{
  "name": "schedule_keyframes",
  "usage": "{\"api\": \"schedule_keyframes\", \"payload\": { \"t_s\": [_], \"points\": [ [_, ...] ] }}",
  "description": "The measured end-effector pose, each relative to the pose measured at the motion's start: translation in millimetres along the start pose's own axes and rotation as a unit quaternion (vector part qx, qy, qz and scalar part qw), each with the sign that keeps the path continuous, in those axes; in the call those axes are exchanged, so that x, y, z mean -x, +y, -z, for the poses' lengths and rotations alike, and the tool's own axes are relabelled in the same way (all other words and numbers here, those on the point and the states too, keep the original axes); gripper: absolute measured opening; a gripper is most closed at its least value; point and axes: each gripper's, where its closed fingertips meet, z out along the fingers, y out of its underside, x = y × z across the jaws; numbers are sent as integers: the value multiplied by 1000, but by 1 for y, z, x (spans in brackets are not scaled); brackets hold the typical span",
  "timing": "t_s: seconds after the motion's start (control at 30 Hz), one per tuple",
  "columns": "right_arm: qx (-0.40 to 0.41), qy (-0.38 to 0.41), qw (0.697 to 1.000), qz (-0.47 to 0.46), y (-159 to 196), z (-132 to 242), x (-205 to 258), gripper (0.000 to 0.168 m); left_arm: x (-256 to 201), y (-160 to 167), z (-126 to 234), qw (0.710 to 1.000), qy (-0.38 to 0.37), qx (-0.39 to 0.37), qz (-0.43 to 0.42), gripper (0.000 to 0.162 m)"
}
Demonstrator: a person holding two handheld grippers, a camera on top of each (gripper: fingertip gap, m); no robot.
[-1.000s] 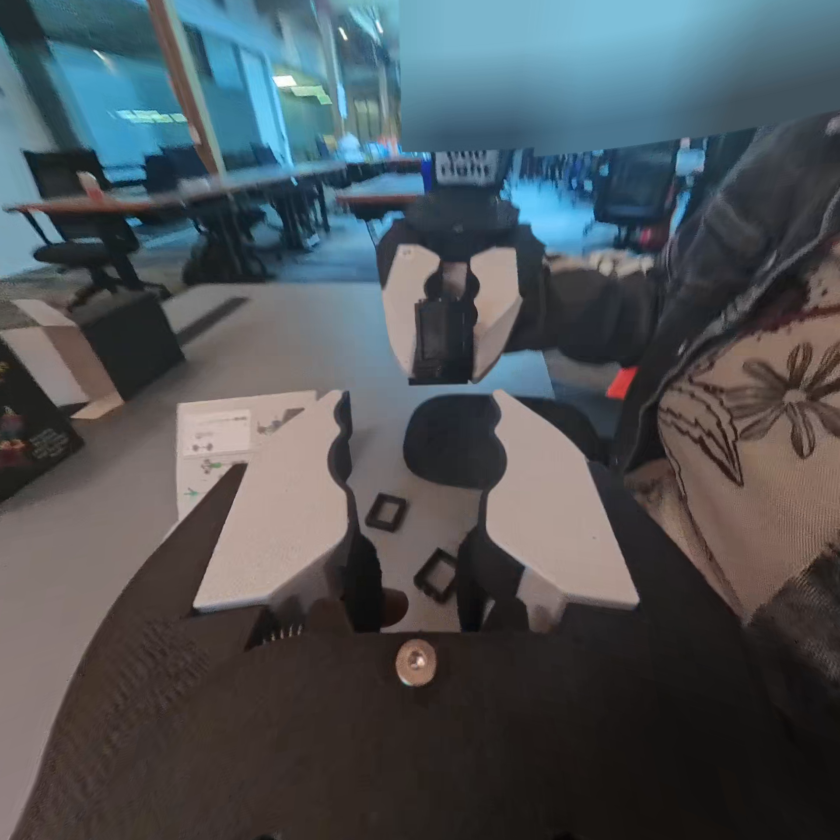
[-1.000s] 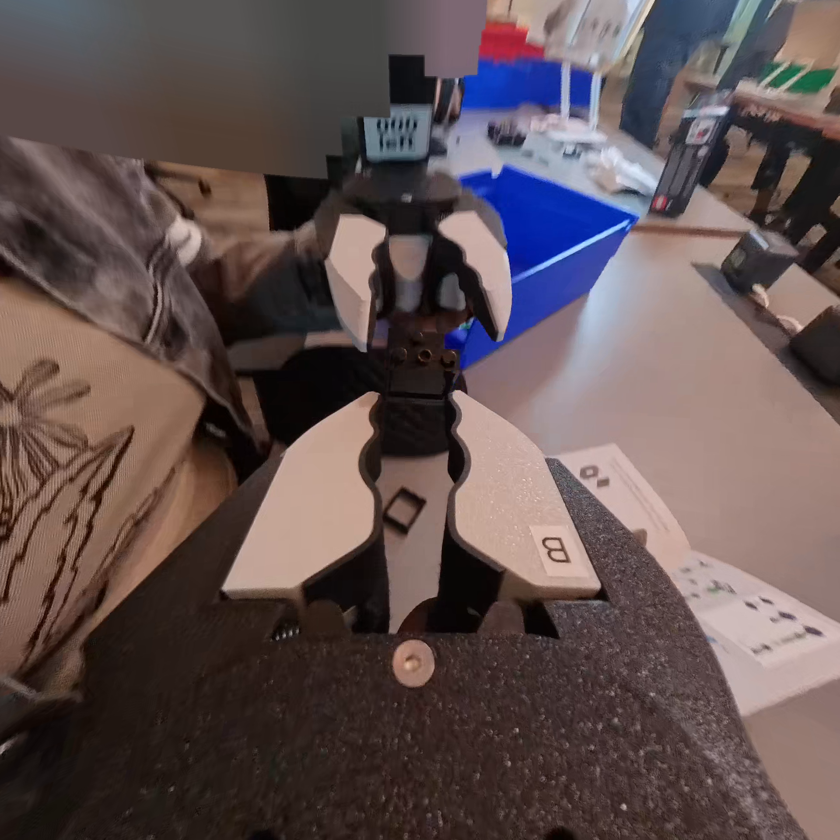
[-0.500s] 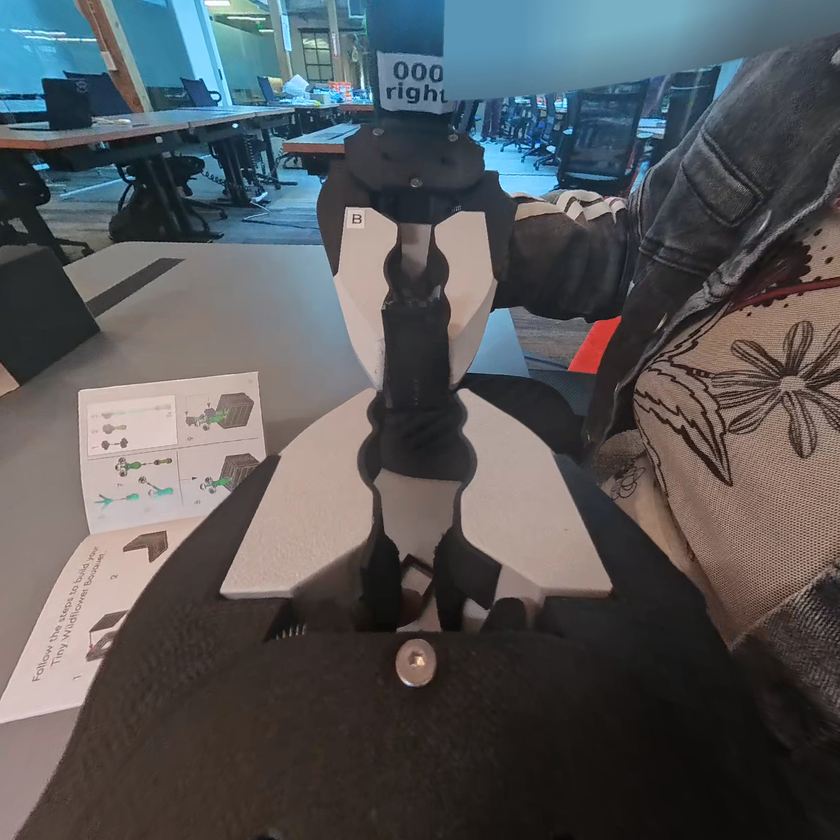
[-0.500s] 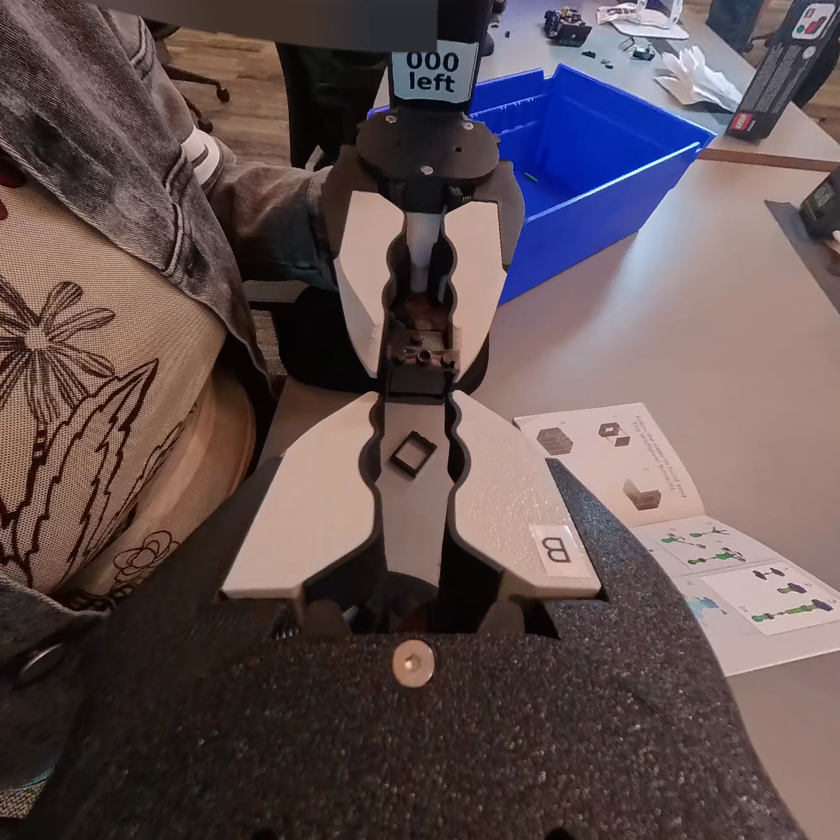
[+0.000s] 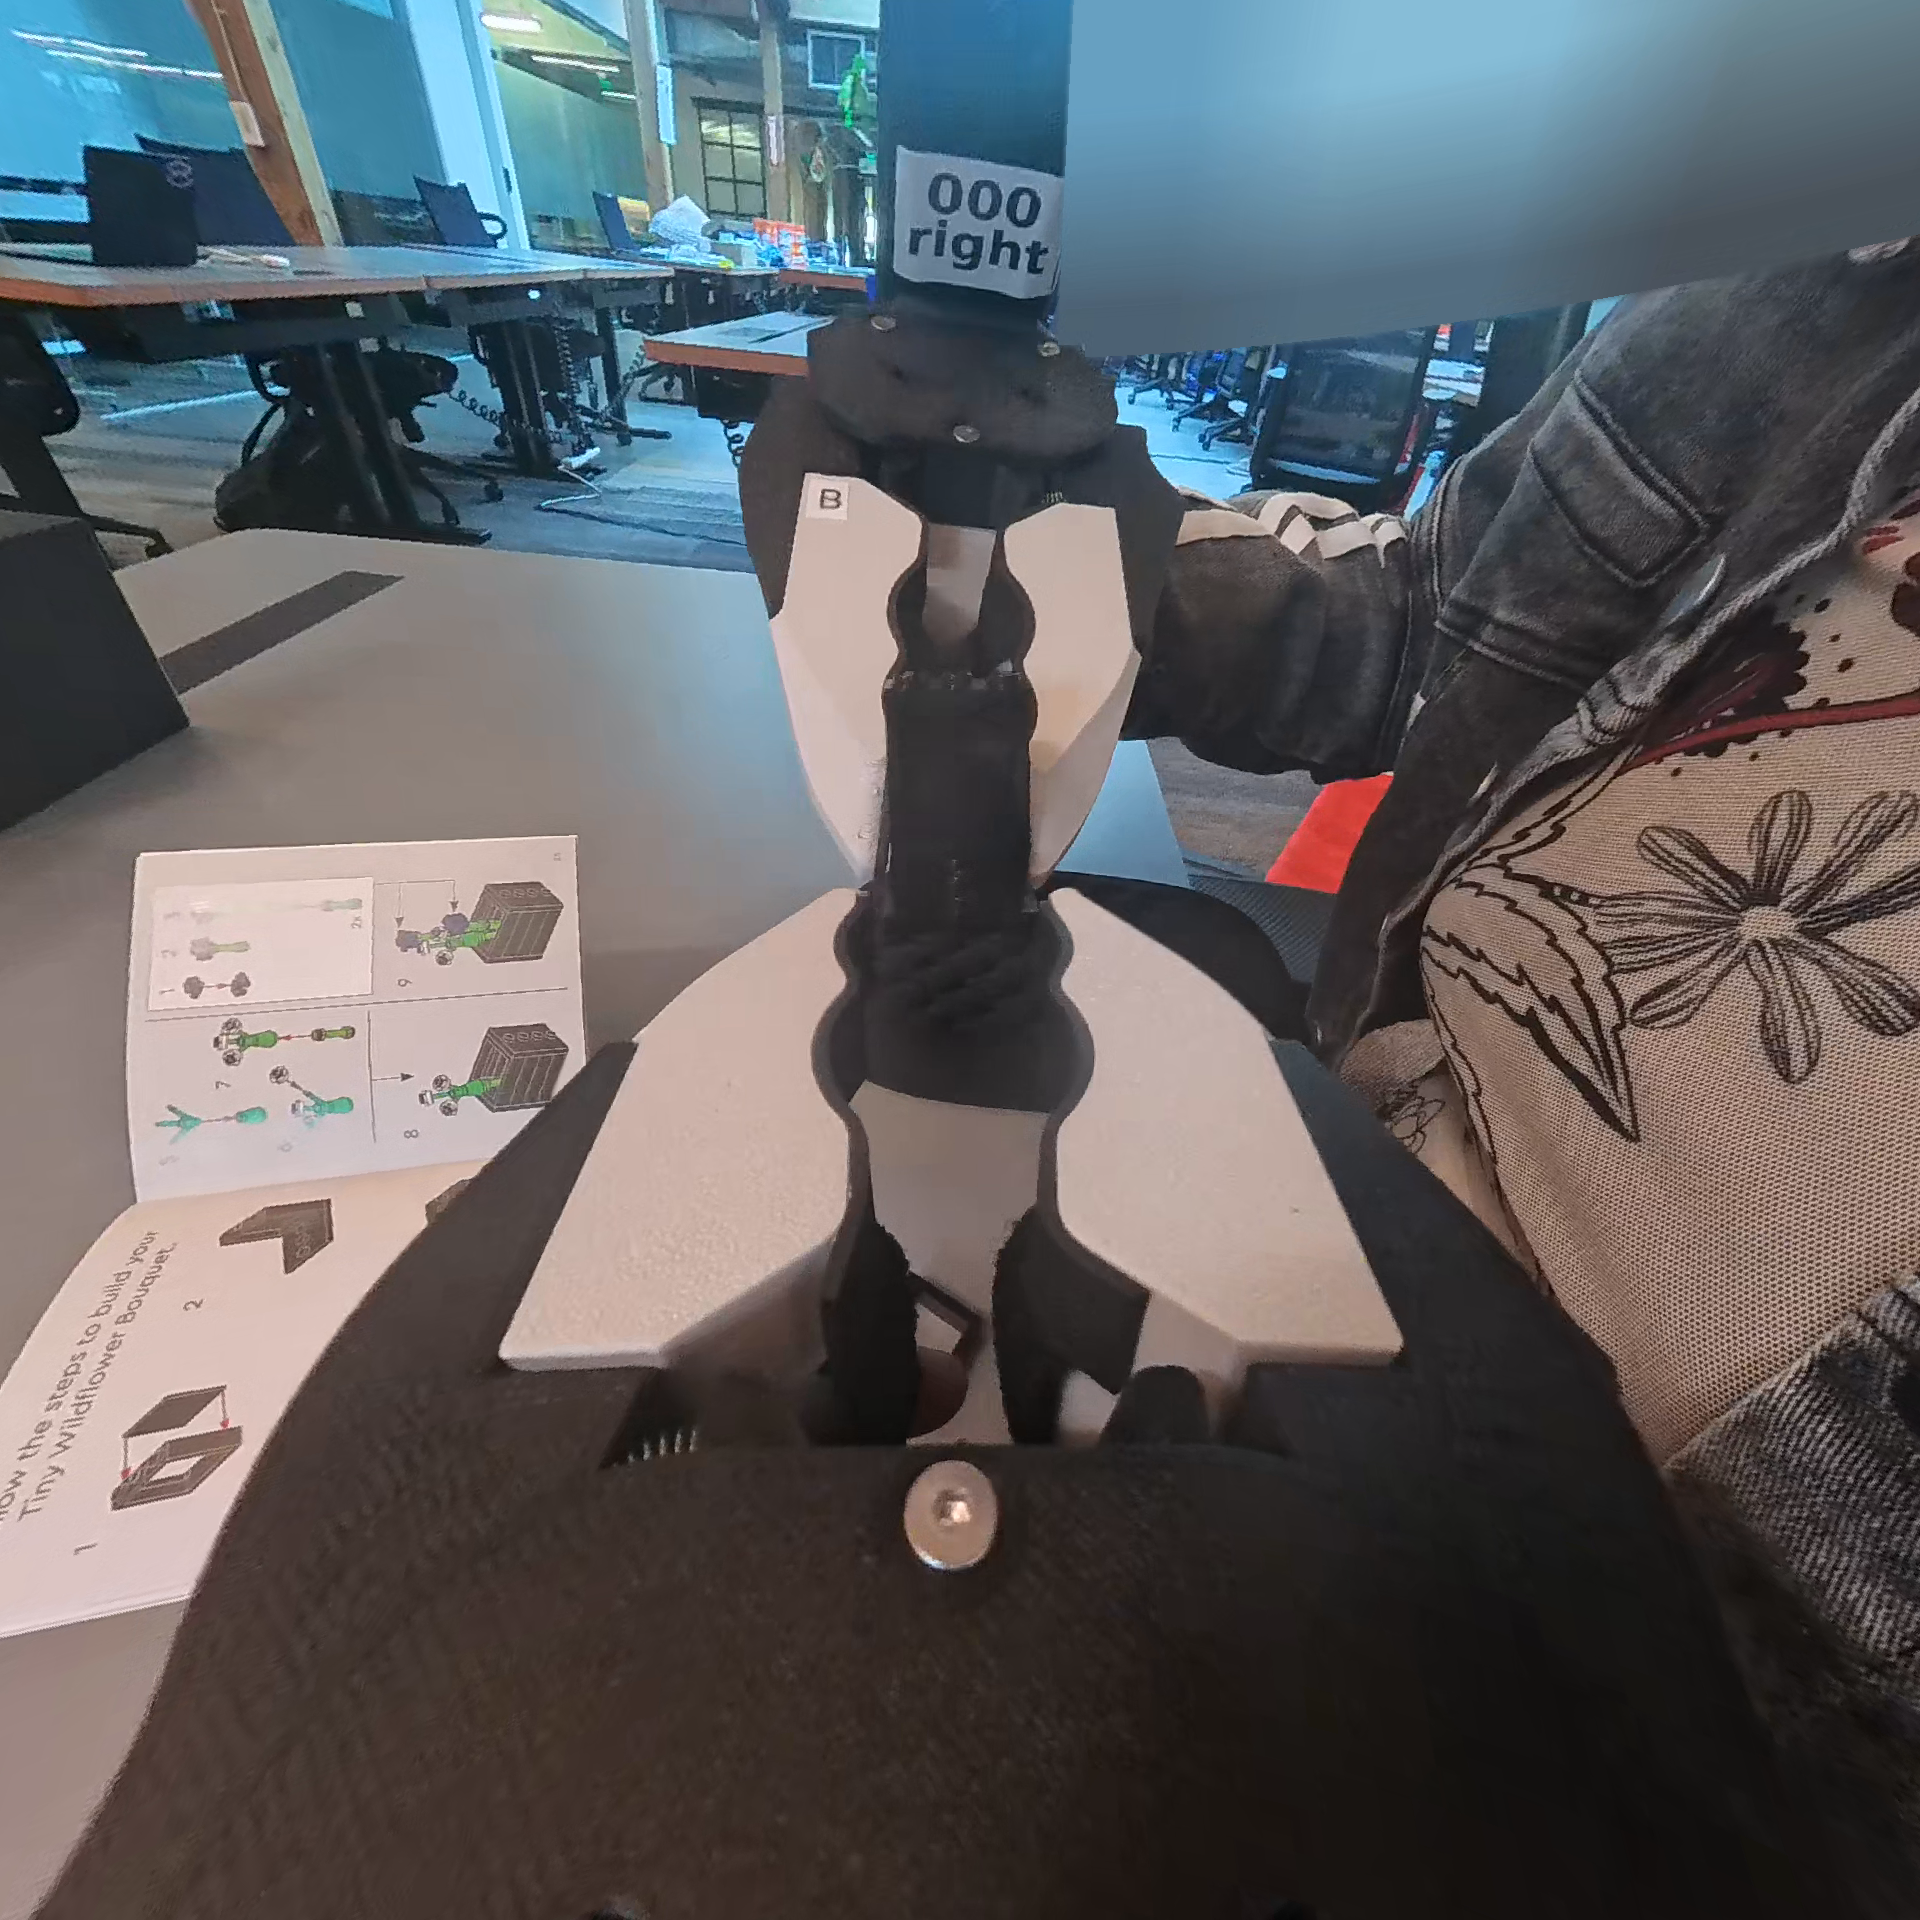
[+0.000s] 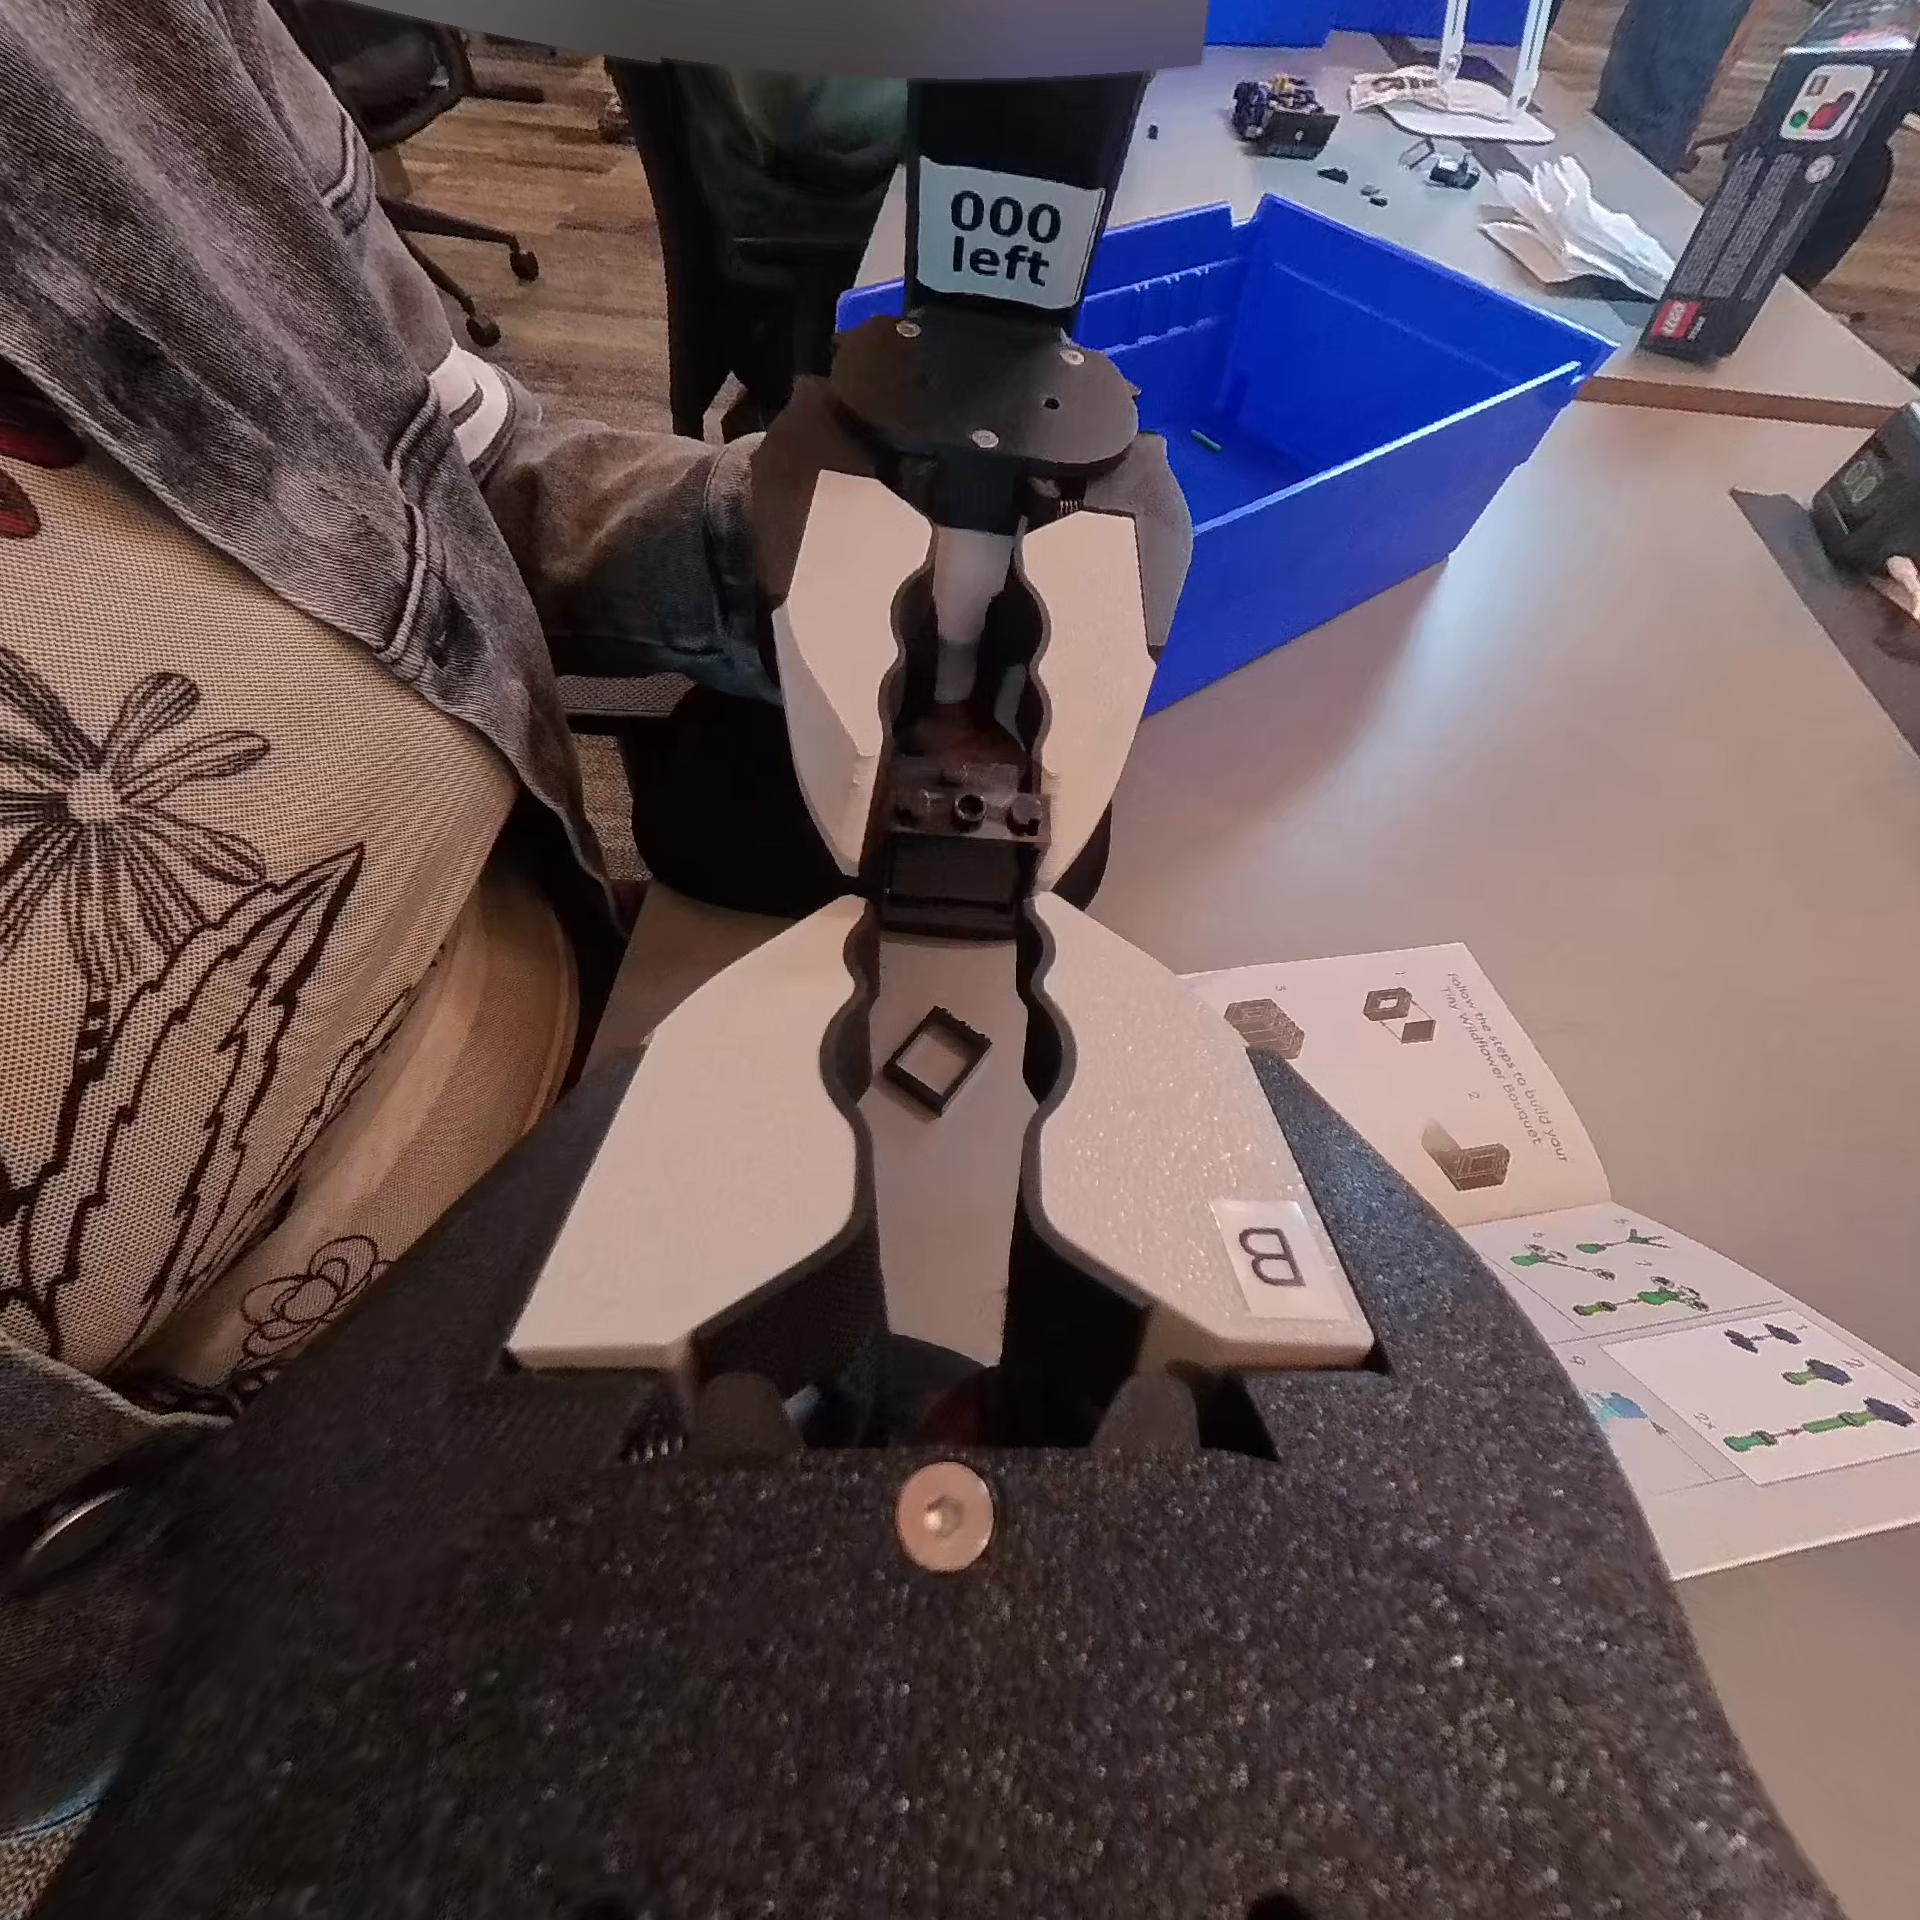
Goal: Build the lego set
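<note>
A black lego block (image 5: 956, 790) is held in the air between both grippers, which meet tip to tip over the table's near edge. My right gripper (image 6: 951, 920) is shut on one end of the block (image 6: 951, 873). My left gripper (image 5: 956, 909) is closed onto the other end, whose studs (image 6: 966, 805) show in the right wrist view. A small black square frame piece (image 6: 932, 1060) lies on the table below, and a part of one (image 5: 940, 1320) shows between my left fingers.
An open instruction booklet (image 5: 343, 997) lies on the grey table (image 5: 468, 727); it also shows in the right wrist view (image 6: 1455, 1143). A blue bin (image 6: 1351, 416) and a dark box (image 6: 1787, 177) stand farther off. The person's torso (image 5: 1662, 1039) is close by.
My left gripper was open and apart from the block; it moved up to the right gripper and closed onto the block's studded end. The right gripper kept its hold.
</note>
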Motion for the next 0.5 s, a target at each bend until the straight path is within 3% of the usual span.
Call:
{"api": "schedule_keyframes", "payload": {
  "t_s": [0.3, 0.33, 0.5],
  "points": [
    [-17, 3, 1000, -8, -3, 0, -1, 25, 0, -2, 3, 1000, -12, -8, -17, 27],
    [-30, 6, 999, -18, -5, 1, -2, 31, 0, -5, 4, 1000, -12, -18, -11, 27],
    [-157, -12, 983, -93, -35, 12, -9, 48, 4, -38, 22, 976, 32, -183, 110, 27]
  ]
}}
